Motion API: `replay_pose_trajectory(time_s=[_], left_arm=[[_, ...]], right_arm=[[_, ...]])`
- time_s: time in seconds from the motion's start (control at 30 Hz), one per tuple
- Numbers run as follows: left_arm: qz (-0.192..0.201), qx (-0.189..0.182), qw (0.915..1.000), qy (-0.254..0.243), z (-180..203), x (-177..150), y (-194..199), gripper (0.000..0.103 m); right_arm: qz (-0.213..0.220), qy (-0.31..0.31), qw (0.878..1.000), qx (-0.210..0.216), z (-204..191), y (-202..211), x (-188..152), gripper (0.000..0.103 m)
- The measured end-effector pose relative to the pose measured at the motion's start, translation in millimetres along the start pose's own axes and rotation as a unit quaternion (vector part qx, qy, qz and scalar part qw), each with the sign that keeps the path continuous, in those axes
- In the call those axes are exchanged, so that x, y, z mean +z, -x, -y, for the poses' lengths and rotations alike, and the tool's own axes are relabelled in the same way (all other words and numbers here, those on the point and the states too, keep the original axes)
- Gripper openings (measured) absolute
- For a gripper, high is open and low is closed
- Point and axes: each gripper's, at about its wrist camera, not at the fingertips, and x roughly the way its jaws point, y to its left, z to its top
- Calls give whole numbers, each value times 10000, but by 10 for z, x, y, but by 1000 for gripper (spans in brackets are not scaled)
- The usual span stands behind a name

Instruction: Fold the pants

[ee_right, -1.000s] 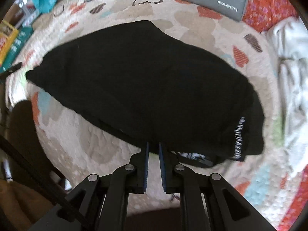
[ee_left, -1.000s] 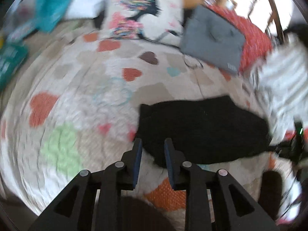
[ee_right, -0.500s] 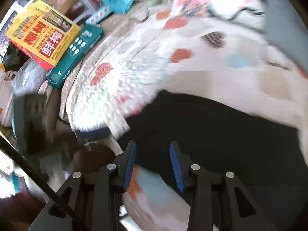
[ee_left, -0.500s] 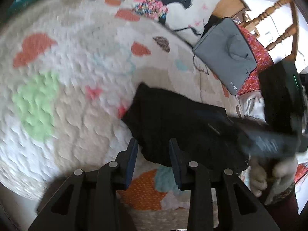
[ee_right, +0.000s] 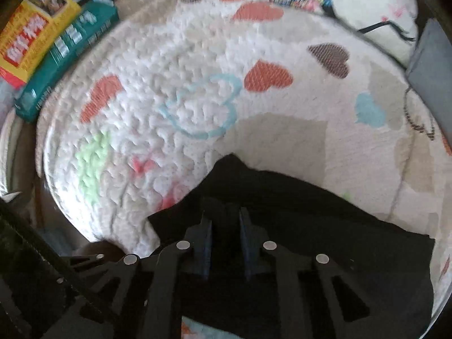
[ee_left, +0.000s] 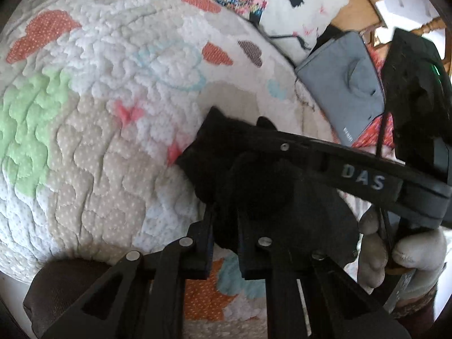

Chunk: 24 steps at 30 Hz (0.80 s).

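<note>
The black pants (ee_left: 254, 180) lie folded on a white quilt with coloured hearts (ee_left: 107, 113). My left gripper (ee_left: 224, 217) is open, its fingers straddling the near left edge of the pants. The right gripper's arm crosses the left wrist view (ee_left: 353, 169), reaching over the pants towards their left corner. In the right wrist view the pants (ee_right: 325, 226) fill the lower right, and my right gripper (ee_right: 224, 220) is open with its fingers over the pants' left end, near the pointed corner.
A grey pouch (ee_left: 347, 82) and a printed pillow (ee_left: 282, 2) lie at the far side. Yellow and green boxes (ee_right: 42, 50) lie beside the quilt's left edge. A gloved hand (ee_left: 395, 251) holds the right gripper.
Both grippers have moved to the pants' left end. The right gripper, nearly shut a second ago, opened and swung left over the pants. The left gripper came closer to the edge.
</note>
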Motion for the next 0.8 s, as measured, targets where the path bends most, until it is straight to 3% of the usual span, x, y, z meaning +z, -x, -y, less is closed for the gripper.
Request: replay_pose_trajectory(time_s=[0.1, 0.23, 0.37, 0.47, 0.57, 0.7, 0.8], left_arm=[[89, 24, 10000, 5, 38, 122, 9, 13], [21, 271, 9996, 120, -14, 227, -90, 14], [-19, 511, 9984, 238, -107, 237, -171, 30], [-53, 461, 9983, 350, -177, 222, -148, 30], [-40, 562, 9977, 369, -179, 189, -80, 30], [210, 921, 9950, 336, -210, 95, 197, 30], [506, 1145, 9913, 399, -256, 88, 413, 30]], right_arm=[[210, -94, 9997, -4, -2, 74, 122, 18], [149, -349, 9993, 2, -37, -176, 324, 18], [-20, -742, 9972, 134, 106, -443, 347, 19], [82, -981, 9943, 410, 176, -515, 346, 31], [307, -1264, 9887, 740, 257, -504, 355, 43], [772, -1511, 9775, 1253, 354, -286, 313, 44], [1097, -1513, 9739, 1288, 417, -33, 212, 49]])
